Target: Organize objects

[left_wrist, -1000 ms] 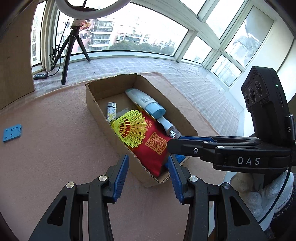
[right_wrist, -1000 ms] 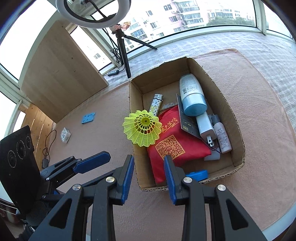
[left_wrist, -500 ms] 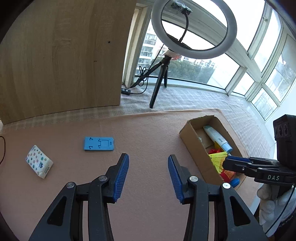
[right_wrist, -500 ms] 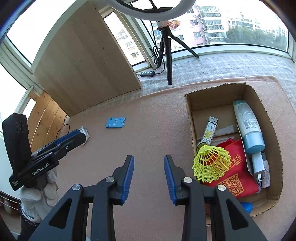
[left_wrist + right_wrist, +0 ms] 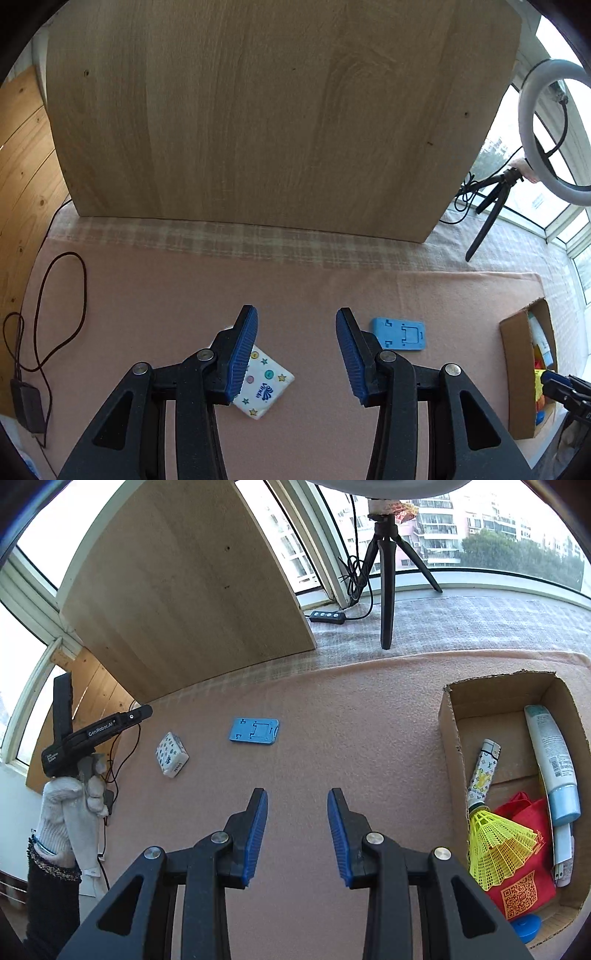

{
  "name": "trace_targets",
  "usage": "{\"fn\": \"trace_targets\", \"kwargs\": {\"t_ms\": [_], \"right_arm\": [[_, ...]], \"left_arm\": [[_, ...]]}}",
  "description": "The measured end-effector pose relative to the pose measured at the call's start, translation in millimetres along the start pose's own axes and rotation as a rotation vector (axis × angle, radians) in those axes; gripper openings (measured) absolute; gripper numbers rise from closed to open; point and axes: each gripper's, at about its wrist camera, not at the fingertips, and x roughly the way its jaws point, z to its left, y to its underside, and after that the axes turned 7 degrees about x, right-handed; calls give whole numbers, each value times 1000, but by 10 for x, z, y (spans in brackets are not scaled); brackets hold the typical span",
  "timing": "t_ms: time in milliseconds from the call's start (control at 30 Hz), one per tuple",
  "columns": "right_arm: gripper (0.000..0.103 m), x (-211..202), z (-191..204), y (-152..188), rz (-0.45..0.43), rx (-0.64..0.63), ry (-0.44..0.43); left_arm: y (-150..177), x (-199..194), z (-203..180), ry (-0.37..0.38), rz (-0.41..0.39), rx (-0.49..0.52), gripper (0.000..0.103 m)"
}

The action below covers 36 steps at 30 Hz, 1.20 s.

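My left hand-held gripper (image 5: pixel 295 350) hangs released over the tissue pack (image 5: pixel 264 386) (blue stand (image 5: pixel 400 334) just beside); my right hand-held gripper (image 5: pixel 297 834) gapes empty, cardboard box (image 5: pixel 452 738) well right, wooden board (image 5: pixel 277 110) behind.

A cardboard box (image 5: pixel 448 738) sits open on the pink mat, holding a yellow shuttlecock (image 5: pixel 495 849), red bag (image 5: pixel 524 882), and pale blue bottle (image 5: pixel 554 760). Left of it lie a flat blue stand (image 5: pixel 254 732) and, farther left, a tissue pack (image 5: pixel 170 754).
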Motion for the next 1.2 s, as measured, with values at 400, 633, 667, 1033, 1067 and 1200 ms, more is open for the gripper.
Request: {"fn": "trace_targets", "kwargs": {"t_ms": [400,633,667,1033,1067,1200], "right_arm": [[31,314,253,139,50,-3,8],[31,335,239,195,64,-5,13],[31,342,226,199,67,-4,15],[31,338,89,469,86,-11,28],[31,339,60,515,90,-3,23],[31,352,-67,696,117,38,0]], "left_arm": [[163,863,696,59,124,-143,47],[335,933,487,71,113,-90,47],[355,935,432,74,113,-77,47],[1094,736,-777,162,69,113,47],[1193,713,-888,172,70,134,47],[1575,555,-1364,189,45,213,47]]}}
